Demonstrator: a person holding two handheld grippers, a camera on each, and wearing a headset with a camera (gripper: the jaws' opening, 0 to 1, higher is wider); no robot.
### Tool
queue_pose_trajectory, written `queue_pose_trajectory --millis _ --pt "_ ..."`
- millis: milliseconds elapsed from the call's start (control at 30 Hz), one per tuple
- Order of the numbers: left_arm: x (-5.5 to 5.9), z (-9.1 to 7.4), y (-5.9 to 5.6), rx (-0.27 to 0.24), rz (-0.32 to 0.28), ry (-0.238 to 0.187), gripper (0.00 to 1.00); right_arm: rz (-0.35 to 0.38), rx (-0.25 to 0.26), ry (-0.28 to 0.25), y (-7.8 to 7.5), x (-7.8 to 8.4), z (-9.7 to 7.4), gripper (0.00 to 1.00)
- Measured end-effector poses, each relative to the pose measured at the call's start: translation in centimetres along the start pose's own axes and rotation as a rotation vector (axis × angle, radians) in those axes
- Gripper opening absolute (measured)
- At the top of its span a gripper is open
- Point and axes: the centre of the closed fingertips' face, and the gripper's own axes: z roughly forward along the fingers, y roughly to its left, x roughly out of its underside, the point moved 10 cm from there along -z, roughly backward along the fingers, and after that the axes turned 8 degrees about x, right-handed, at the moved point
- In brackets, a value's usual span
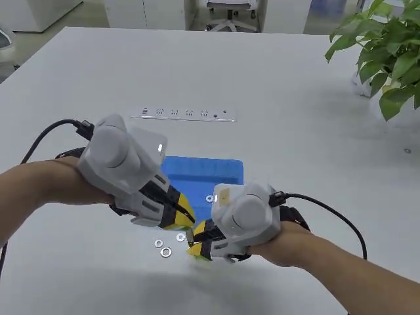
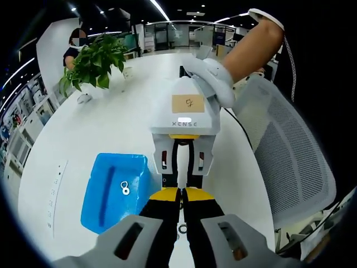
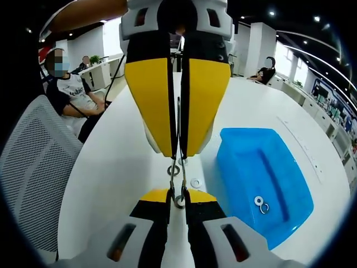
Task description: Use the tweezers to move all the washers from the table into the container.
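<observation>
The blue container (image 1: 197, 172) lies on the white table just beyond both grippers, with washers (image 3: 260, 204) inside it. Three loose washers (image 1: 166, 250) lie on the table in front of it. My left gripper (image 1: 187, 220) and right gripper (image 1: 194, 247) meet nose to nose above those washers. In the right gripper view the left gripper's yellow jaws (image 3: 178, 149) are shut on thin metal tweezers (image 3: 178, 128). The tweezers' lower end runs down between the right gripper's (image 3: 177, 200) closed jaws. Two table washers (image 3: 196, 182) lie beside the tweezers. The container (image 2: 114, 191) sits left of my left gripper (image 2: 182, 195).
A white power strip (image 1: 184, 113) lies behind the container. A potted plant (image 1: 387, 52) stands at the table's far right corner. A mesh office chair (image 2: 290, 162) is beside the table, and people sit at a far desk (image 3: 72, 89).
</observation>
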Motion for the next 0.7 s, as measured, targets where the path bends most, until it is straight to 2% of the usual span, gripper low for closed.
queue_pose_trajectory --millis 400,700 --pt "0.2 0.62 -0.04 0.011 -0.009 0.001 0.06 0.01 -0.003 0.005 0.26 0.64 0.31 0.12" --pt "0.34 0.65 0.34 -0.003 -0.009 -0.005 0.06 0.012 0.0 0.002 0.23 0.63 0.57 0.14"
